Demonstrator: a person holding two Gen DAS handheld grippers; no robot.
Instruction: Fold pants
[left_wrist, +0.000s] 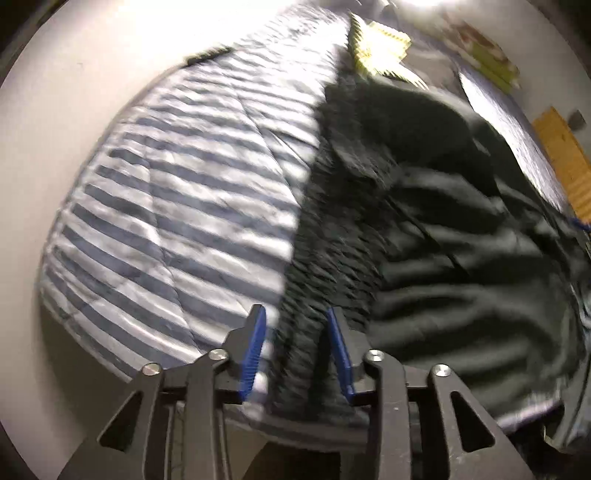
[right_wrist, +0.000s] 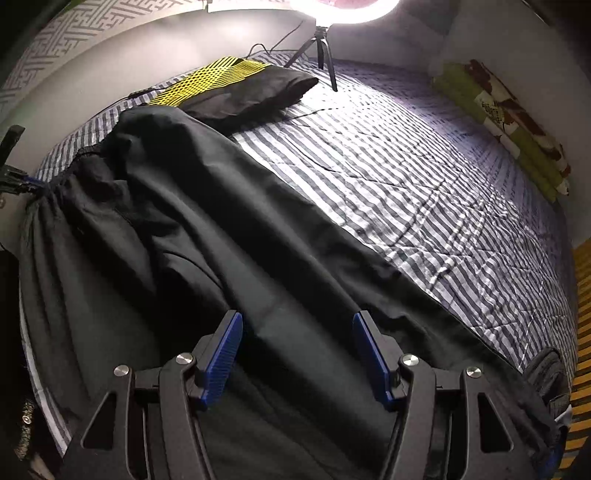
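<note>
Left wrist view, left to right:
- Bed quilt (left_wrist: 155, 206), blue-grey and white stripes, filling the left and centre of the frame; blurred.
- Left tongs (left_wrist: 295, 350), bottom centre, blue pads partly closed. The gathered waistband (left_wrist: 314, 295) of the pants runs between the pads; blur hides whether the pads press on it.
- Pants (left_wrist: 461, 258), black, rumpled, occupying the right half of the frame from the waistband outward.
- Yellow-patterned cloth (left_wrist: 380, 40), top centre-right, just beyond the far end of the pants.

Right wrist view, left to right:
- Left tongs (right_wrist: 22, 184), only a dark edge with a blue tip at the far left of the frame, at the bunched waistband (right_wrist: 55, 195); contact cannot be judged at this size.
- Pants (right_wrist: 229, 229), spread on the bed in a diagonal band from upper left to lower right, the legs lying together and fairly flat.
- Right tongs (right_wrist: 297, 354), bottom centre, blue pads (right_wrist: 221, 358) wide apart above a leg of the pants, nothing between them.
- Dark folded item with yellow mesh panel (right_wrist: 236, 85), upper centre-left, just beyond the top of the pants.
- Ring light on a small tripod (right_wrist: 325, 40), top centre, standing on the bed.
- Striped quilt (right_wrist: 424, 177), bare across the right half.
- Green and brown patterned pillow (right_wrist: 509, 114), upper right, along the wall.
- Cuff end of the pants (right_wrist: 546, 373), lower right, at the bed's edge.
</note>
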